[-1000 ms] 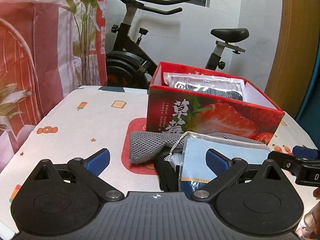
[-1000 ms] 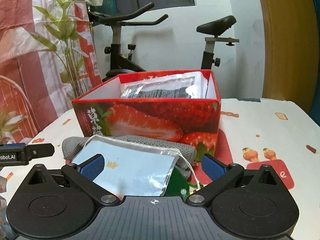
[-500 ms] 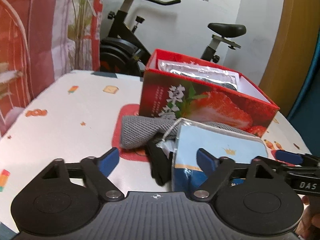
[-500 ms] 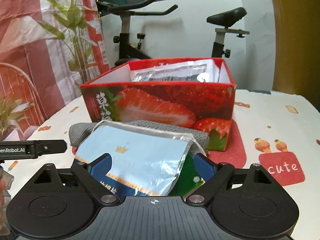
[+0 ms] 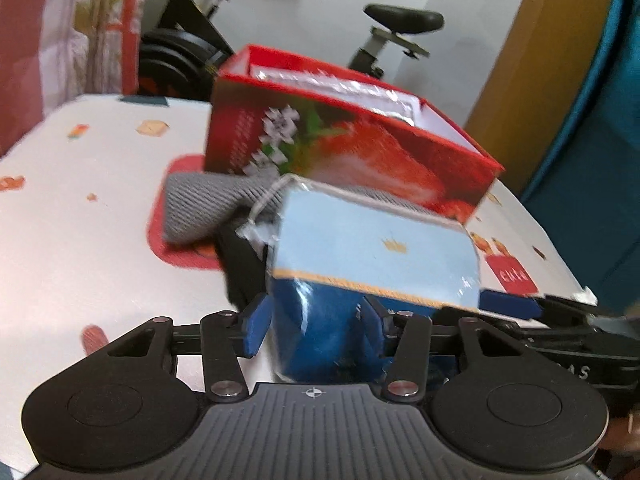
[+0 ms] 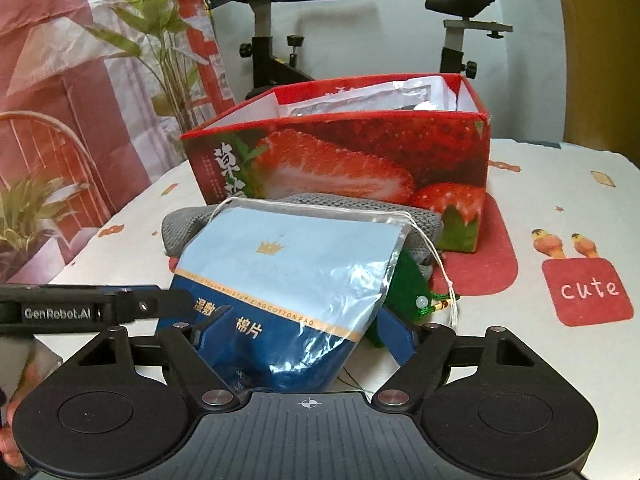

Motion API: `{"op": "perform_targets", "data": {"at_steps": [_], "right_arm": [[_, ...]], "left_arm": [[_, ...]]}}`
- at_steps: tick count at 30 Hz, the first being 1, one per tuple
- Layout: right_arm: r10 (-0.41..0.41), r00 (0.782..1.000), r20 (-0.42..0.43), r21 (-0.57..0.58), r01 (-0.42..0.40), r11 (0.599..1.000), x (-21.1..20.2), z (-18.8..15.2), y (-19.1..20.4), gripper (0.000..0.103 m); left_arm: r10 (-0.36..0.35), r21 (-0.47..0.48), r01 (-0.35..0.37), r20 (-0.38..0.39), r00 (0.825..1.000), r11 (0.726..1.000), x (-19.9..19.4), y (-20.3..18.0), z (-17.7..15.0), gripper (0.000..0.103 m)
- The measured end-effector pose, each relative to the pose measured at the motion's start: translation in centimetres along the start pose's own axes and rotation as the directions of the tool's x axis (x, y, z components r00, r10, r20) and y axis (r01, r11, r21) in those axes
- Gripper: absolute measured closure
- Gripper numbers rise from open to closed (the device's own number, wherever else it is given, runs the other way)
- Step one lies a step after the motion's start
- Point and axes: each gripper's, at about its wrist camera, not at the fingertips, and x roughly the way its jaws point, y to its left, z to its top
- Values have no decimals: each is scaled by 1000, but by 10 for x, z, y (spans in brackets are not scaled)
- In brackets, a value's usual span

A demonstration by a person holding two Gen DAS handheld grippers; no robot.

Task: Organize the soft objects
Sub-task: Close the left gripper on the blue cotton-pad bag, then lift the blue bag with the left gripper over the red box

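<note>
Now both jaws close around the cotton-pad bag [image 6: 288,280].

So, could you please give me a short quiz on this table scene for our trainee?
1. True or false: the red box is empty.
2. What lies partly under the blue bag? A) grey cloth B) plate C) book
3. What stands behind the table?
Key: 1 false, it holds silvery packets; 2 A; 3 an exercise bike.
</note>
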Motion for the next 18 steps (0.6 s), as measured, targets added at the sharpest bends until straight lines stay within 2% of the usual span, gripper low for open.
{"op": "perform_targets", "data": {"at_steps": [10, 18], "right_arm": [[21, 998, -65, 23, -20, 1000, 7, -5, -2, 38], [33, 996, -87, 26, -31, 999, 11, -7, -2, 46]], "left_arm": [[-55, -37, 53, -53, 997, 998, 11, 4, -10, 51], [-56, -37, 54, -60, 997, 998, 13, 4, -11, 51]]}}
